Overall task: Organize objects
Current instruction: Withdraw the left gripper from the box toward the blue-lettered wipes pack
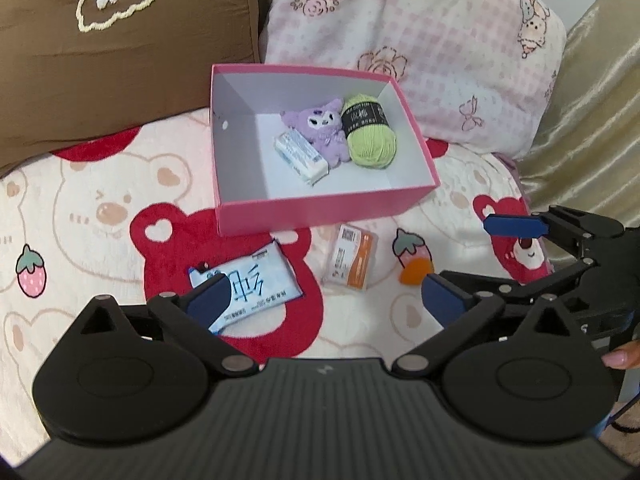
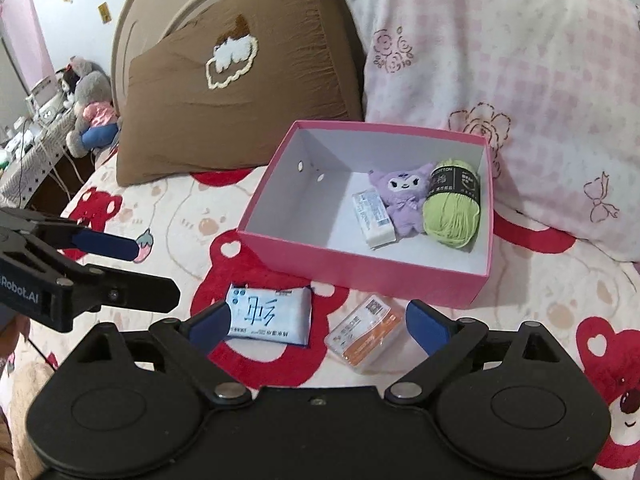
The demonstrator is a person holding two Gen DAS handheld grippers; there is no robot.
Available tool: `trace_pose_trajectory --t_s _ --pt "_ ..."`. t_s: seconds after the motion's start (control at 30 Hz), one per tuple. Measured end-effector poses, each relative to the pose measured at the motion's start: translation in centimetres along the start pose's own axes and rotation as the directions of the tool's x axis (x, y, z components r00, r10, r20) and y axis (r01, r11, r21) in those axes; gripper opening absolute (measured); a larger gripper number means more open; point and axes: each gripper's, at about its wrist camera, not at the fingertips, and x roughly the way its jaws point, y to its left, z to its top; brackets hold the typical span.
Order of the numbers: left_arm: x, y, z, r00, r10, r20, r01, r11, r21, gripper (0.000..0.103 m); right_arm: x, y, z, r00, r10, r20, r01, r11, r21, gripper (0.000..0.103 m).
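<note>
Fingers spread wide on both grippers, nothing between the pads: left gripper (image 1: 324, 300), right gripper (image 2: 318, 326). Ahead of both, on a bear-print blanket (image 2: 168, 216): pink box (image 1: 320, 210) holding purple plush (image 1: 320, 128), green yarn (image 1: 368, 140), white packet (image 1: 300, 156). Just beyond the fingertips, outside the box: tissue pack (image 2: 272, 316), orange-labelled case (image 2: 368, 332).

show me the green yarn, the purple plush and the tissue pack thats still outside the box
green yarn (image 2: 452, 220), right wrist view, on the wound strands below its black label
purple plush (image 2: 404, 196), right wrist view, on its body under the face
tissue pack (image 2: 272, 314), right wrist view, on the middle of its printed front
</note>
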Motion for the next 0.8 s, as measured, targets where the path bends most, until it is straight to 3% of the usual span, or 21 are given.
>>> trace_pose_trajectory --t_s 0.27,0.47,0.7,0.8 --pt "-0.5 1.0 -1.0 1.000 0.003 -0.012 -0.003 1.000 0.005 0.103 -0.3 2.0 -1.3 0.999 0.012 -0.038 -0.014 0.998 -0.054 0.099" --pt "-0.5 2.8 -1.8 1.000 -0.013 -0.012 0.012 0.999 -0.043 0.103 0.1 3.5 -3.1 0.999 0.003 -0.049 -0.007 0.996 -0.092 0.099" --pt "0.2 5.4 -2.8 1.000 -0.008 -0.003 0.008 0.997 -0.078 0.103 2.7 4.1 -5.6 0.995 0.081 -0.066 -0.085 0.995 -0.053 0.099" --pt "0.7 6.0 -3.7 0.999 0.024 0.038 -0.020 0.996 -0.087 0.103 3.6 4.6 -5.9 0.995 0.099 -0.034 -0.100 0.994 -0.038 0.098"
